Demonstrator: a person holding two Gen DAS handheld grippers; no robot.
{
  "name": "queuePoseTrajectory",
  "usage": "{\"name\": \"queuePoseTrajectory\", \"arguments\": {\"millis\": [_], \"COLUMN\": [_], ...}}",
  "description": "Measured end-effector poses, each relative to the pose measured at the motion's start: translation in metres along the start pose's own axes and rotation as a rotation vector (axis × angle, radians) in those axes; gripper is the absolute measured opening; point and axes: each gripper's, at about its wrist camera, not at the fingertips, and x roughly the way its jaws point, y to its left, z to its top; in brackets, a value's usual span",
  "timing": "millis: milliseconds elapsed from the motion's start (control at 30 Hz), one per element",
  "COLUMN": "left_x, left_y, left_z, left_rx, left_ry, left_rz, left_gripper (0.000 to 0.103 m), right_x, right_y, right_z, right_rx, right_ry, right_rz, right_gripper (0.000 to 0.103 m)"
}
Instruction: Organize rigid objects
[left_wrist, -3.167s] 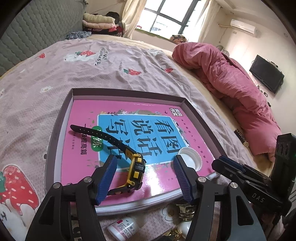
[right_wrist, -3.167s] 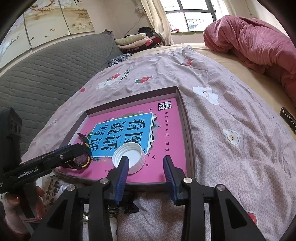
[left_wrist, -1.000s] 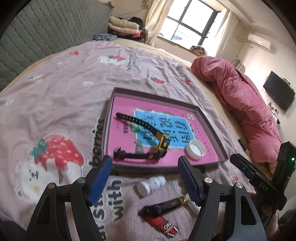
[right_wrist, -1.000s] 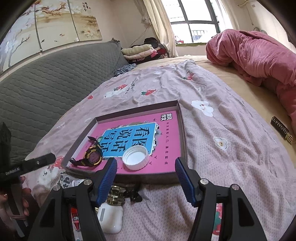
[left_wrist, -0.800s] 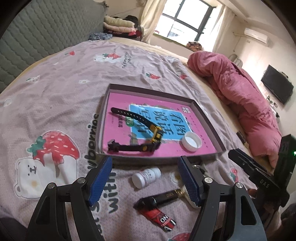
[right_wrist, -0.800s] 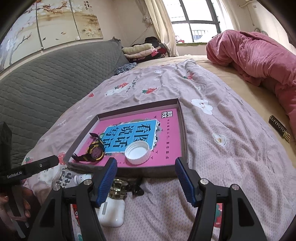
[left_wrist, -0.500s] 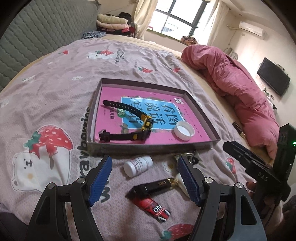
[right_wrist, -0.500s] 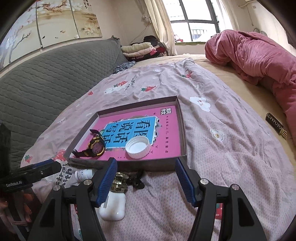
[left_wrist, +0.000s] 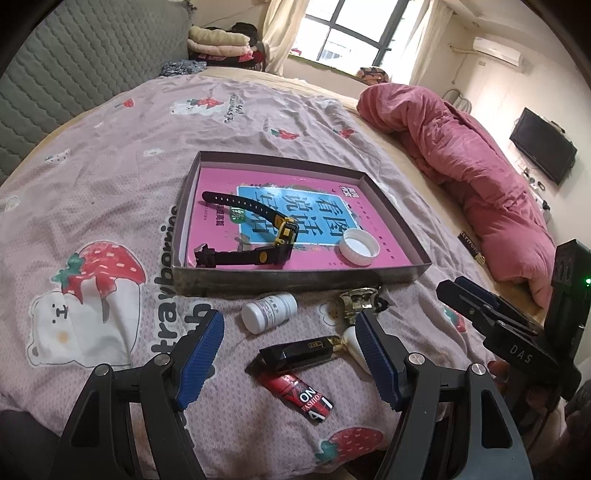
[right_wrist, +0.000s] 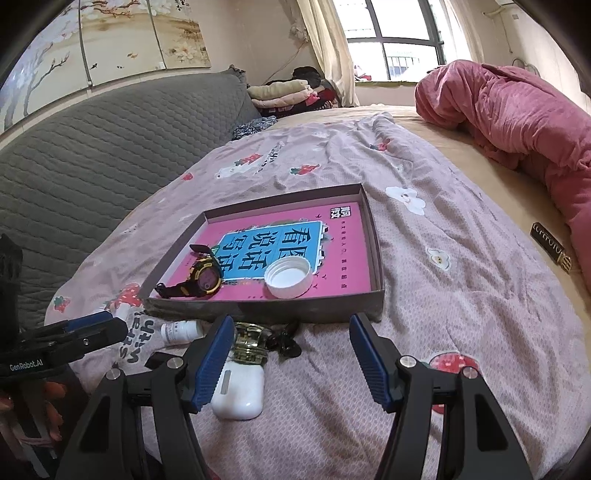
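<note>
Both tongs (left_wrist: 290, 354) (right_wrist: 291, 360) have withdrawn; tray (left_wrist: 295, 283) holds watch (left_wrist: 258, 240), cap (left_wrist: 359, 246).

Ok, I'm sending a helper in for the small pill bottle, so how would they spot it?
Find the shallow box holding a pink book on the bedspread. On the cover just outside its near wall lies a small white pill bottle on its side. It is the only all-white cylinder there, left of the gold-capped piece.

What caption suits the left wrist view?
Open left gripper above a pill bottle; watch and cap in the tray.
</note>
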Motion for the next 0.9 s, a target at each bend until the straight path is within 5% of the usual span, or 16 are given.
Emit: {"name": "queuePoseTrajectory", "arguments": {"millis": [900], "left_x": [0.020], "left_y": [-0.018], "left_z": [-0.031], "left_rx": [0.036], "left_ry": [0.148], "left_rz": [0.026], "left_gripper": [0.075], "right_x": [-0.014], "right_y": [0.016], "right_z": [-0.011], "right_rx": [-0.055], "right_ry": [0.031], "right_rz": [0.019], "right_gripper": [0.065]}}
